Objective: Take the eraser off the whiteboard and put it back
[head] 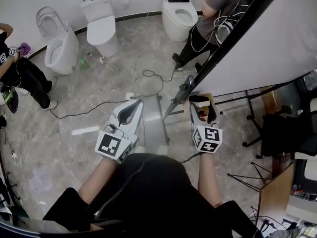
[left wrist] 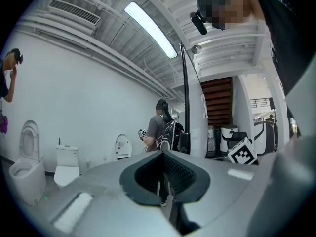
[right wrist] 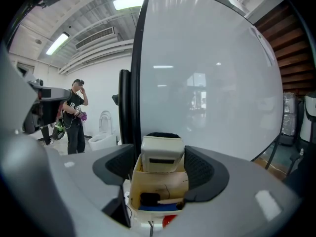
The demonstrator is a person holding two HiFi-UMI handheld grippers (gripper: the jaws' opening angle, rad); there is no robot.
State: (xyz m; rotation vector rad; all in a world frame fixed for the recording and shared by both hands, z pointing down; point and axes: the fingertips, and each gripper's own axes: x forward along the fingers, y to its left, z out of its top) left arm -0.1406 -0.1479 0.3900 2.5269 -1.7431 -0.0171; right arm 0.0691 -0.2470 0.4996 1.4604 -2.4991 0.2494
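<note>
A cream-white eraser [right wrist: 162, 154] stands upright in a tan cardboard holder [right wrist: 159, 184] at the foot of the whiteboard [right wrist: 212, 83]. My right gripper [right wrist: 160, 165] is open, one jaw on each side of the eraser, with a gap showing between each pad and it. In the head view the right gripper [head: 202, 107] sits at the board's lower edge [head: 277, 38], over the holder. A black item and something blue lie in the holder's front. My left gripper [head: 131, 109] hangs level over the floor, left of the board. Its jaws [left wrist: 162, 154] meet with nothing in them.
The board's black frame post [right wrist: 126, 107] and stand legs [head: 163, 118] are close to my right gripper. Three toilets [head: 101, 24] line the far wall, and a cable [head: 99, 108] trails across the floor. A person [head: 208, 14] stands behind the board, another [head: 20, 73] at the left. A chair [head: 285, 133] is at the right.
</note>
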